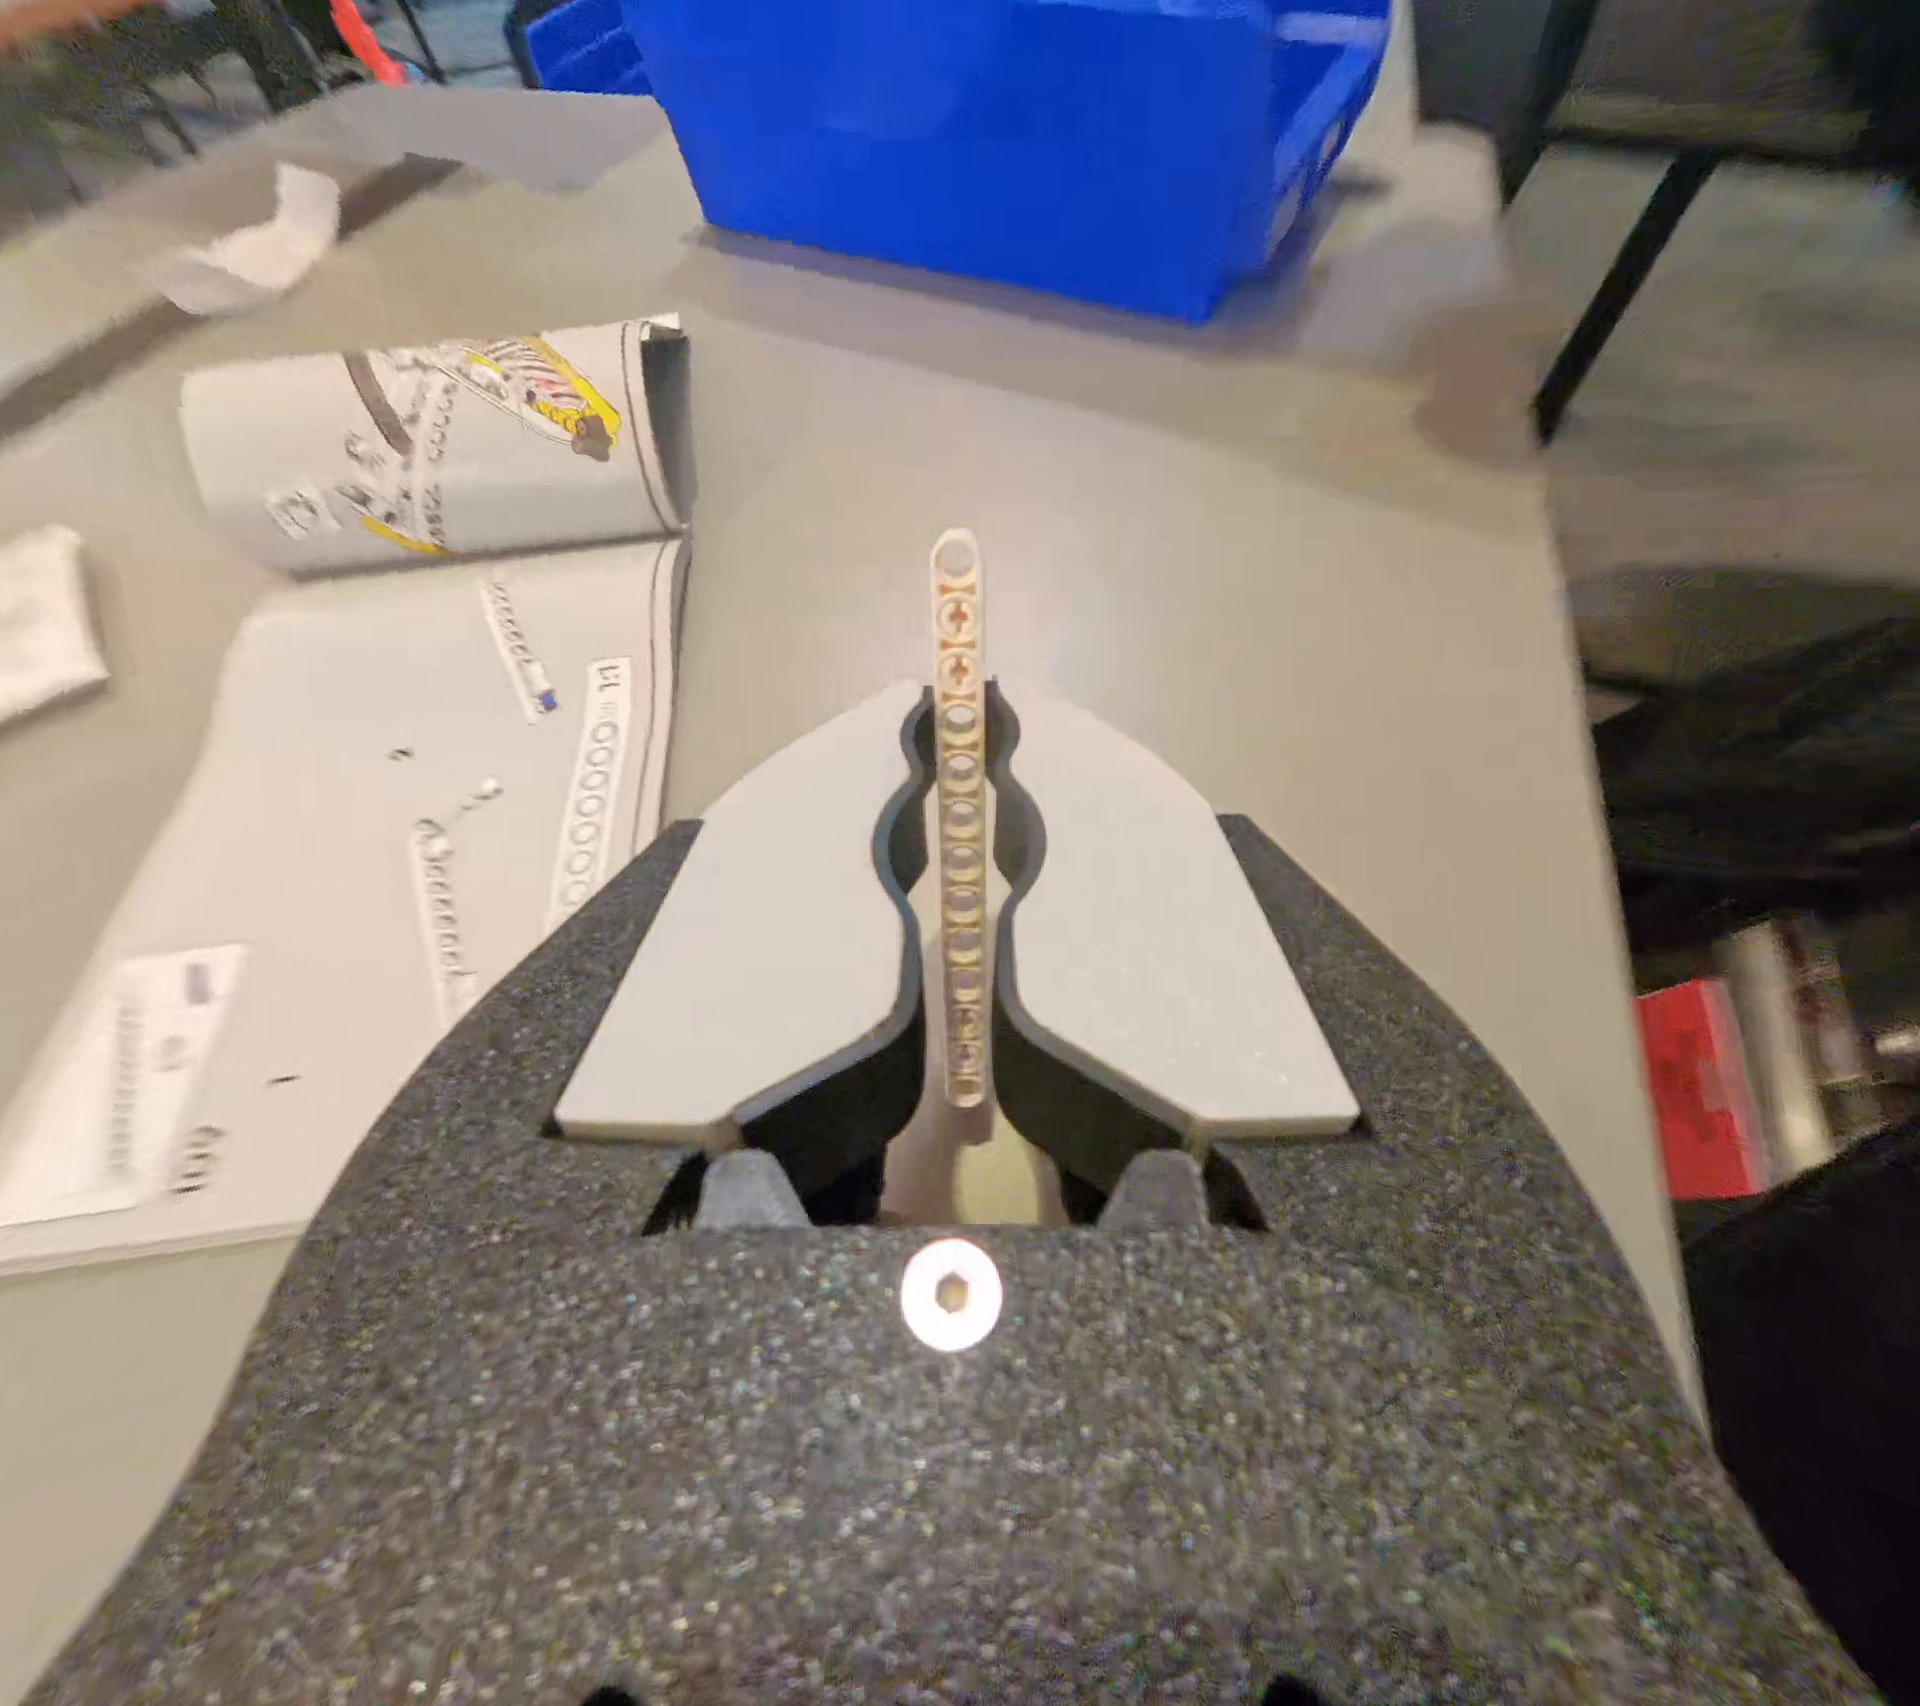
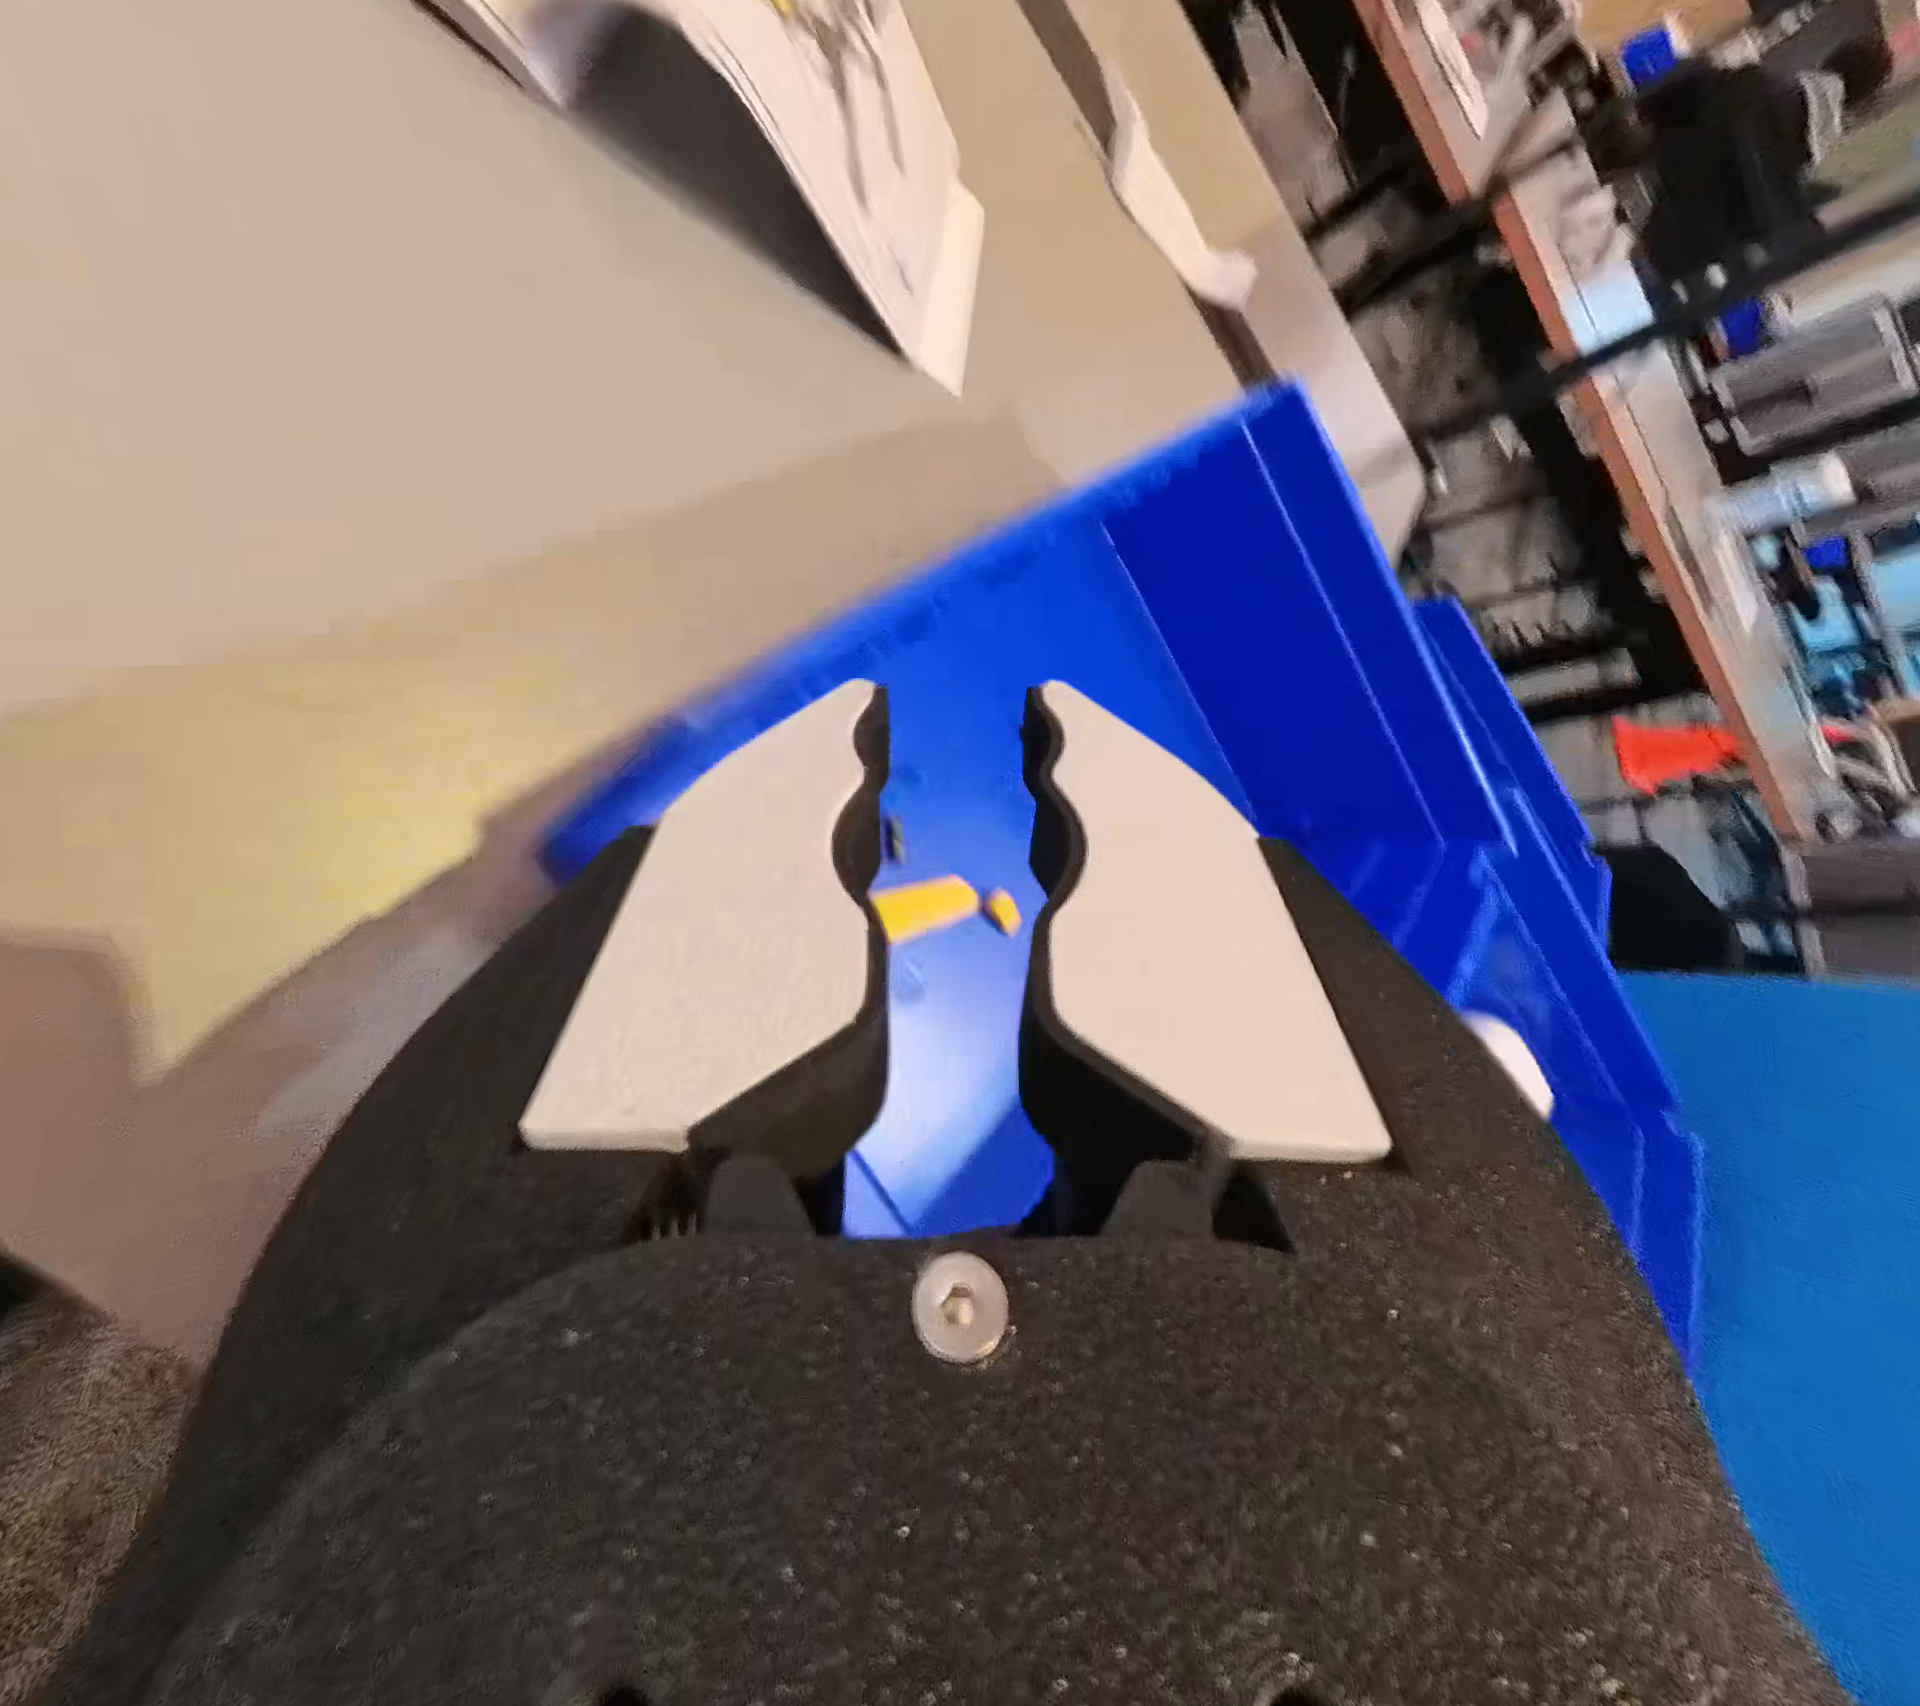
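The left gripper pinches a long cream plastic beam with a row of round holes, both pads pressed to its sides, its far end sticking out past the fingertips above the smooth grey tabletop. Just left of it an open white instruction booklet with printed part drawings lies flat, its upper page curling over. Beyond, toward the table's far edge, stands a blue plastic bin with upright walls, and a crumpled white scrap sits near the far left edge.

The right gripper hangs over the bin's inside, its fingers spread apart with nothing between them; small yellow plastic pieces lie on the bin's floor below.

Behind the table the room is blurred: dark table legs, brown-edged benches, shelving with clutter, and a teal floor patch.
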Tool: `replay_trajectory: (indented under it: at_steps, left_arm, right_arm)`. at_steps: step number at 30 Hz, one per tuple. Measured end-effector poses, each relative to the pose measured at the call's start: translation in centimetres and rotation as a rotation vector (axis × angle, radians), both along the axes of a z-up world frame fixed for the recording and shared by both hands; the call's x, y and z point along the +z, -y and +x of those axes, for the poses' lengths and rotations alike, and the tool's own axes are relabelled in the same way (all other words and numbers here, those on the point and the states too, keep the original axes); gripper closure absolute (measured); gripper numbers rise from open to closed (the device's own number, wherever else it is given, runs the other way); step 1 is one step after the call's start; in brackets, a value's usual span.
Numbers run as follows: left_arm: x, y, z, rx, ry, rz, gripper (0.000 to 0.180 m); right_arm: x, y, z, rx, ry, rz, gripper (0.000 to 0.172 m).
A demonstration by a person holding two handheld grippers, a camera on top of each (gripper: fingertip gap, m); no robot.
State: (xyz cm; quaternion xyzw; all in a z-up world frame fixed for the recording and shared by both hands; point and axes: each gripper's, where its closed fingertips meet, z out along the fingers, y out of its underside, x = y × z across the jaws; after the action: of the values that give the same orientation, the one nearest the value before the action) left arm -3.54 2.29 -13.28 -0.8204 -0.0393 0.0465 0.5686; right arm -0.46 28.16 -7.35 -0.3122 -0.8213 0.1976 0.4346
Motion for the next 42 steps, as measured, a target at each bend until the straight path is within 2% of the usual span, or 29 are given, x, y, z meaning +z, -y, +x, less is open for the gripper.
replay_trajectory:
  at_steps: [2, 4, 8, 12, 16, 20, 21, 32, 38, 42]
  left_arm:
    - [0.6, 0.0, -0.2, -0.022, 0.164, 0.070, 0.172]
    - [0.9, 0.1, -0.3, -0.041, 0.266, 0.111, 0.172]
    - [1.1, 0.2, 0.5, -0.113, 0.302, 0.128, 0.172]
    - [1.0, 0.5, 1.7, -0.200, 0.270, 0.115, 0.172]
    - [0.9, 0.8, 2.5, -0.264, 0.257, 0.102, 0.172]
    - [0.5, 0.6, 3.2, -0.311, 0.254, 0.070, 0.172]
    - [0.3, 0.6, 3.1, -0.310, 0.257, 0.061, 0.172]
    - [0.9, 0.6, 1.8, -0.243, 0.290, 0.116, 0.172]
    - [0.2, 1.0, 1.0, -0.190, 0.189, 0.050, 0.166]
    - [-0.1, 0.5, 1.1, -0.214, 0.122, -0.023, 0.159]
  right_arm:
    - [0.4, 4.9, 0.1, 0.116, 0.018, -0.045, 0.151]
    - [-0.1, 10.4, 0.1, 0.249, 0.054, -0.110, 0.153]
    - [-2.3, 21.3, -0.2, 0.539, 0.167, -0.359, 0.153]
    - [-3.4, 26.1, -1.6, 0.662, 0.265, -0.557, 0.153]
    - [-3.3, 27.8, -1.4, 0.756, 0.360, -0.691, 0.153]
    - [-3.8, 28.5, -1.1, 0.794, 0.407, -0.736, 0.155]
    - [-3.9, 28.5, -1.1, 0.799, 0.410, -0.741, 0.164]
    - [-3.9, 27.9, -2.1, 0.788, 0.355, -0.838, 0.164]
    - [-4.3, 26.0, -2.7, 0.737, 0.421, -0.755, 0.164]
    - [-4.8, 25.3, -2.5, 0.736, 0.479, -0.667, 0.164]
